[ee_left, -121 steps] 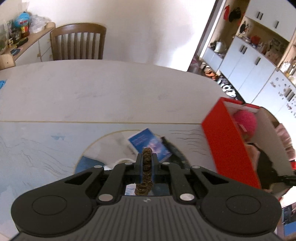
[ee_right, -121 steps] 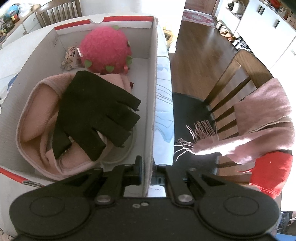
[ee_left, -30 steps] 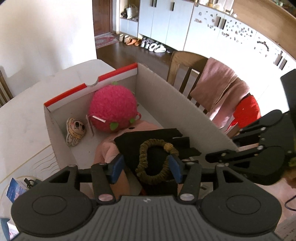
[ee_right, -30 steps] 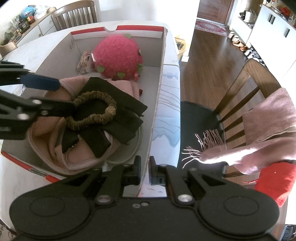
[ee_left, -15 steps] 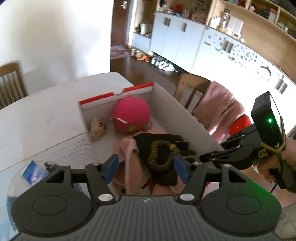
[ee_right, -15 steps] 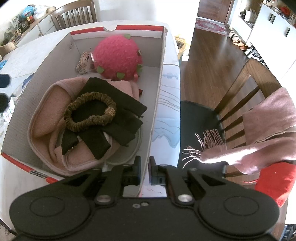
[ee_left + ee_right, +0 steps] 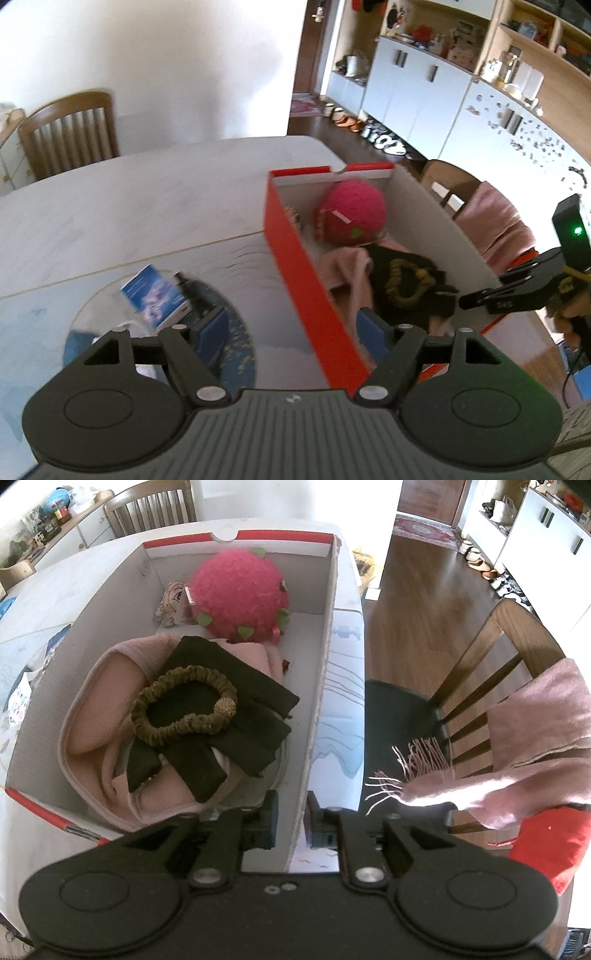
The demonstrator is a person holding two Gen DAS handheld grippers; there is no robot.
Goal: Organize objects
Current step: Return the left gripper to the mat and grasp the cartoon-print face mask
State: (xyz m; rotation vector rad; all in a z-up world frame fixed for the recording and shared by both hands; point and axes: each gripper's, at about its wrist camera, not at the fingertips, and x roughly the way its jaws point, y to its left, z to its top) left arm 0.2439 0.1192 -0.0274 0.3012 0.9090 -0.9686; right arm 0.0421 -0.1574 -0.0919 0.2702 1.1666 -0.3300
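A red and white cardboard box [image 7: 328, 635] stands on the table. In it lie a pink plush ball [image 7: 240, 594], a small doll face [image 7: 171, 602], a pink cloth [image 7: 96, 701] and a black glove [image 7: 236, 716]. An olive-brown scrunchie [image 7: 184, 709] rests on the glove; it also shows in the left wrist view [image 7: 408, 286]. My right gripper [image 7: 290, 823] is shut on the box's right wall. My left gripper [image 7: 293, 332] is open and empty, held above the box's red left wall [image 7: 306, 295].
A small blue booklet [image 7: 155, 295] and other small items lie on a round patterned mat [image 7: 236, 347] left of the box. A wooden chair [image 7: 480, 686] draped with a pink scarf [image 7: 524, 746] stands right of the table. Another chair [image 7: 70, 129] is at the far side.
The scrunchie that my left gripper held 4 s ago now lies on the glove in the box. My left gripper has opened and drawn back to the left. My right gripper keeps its hold.
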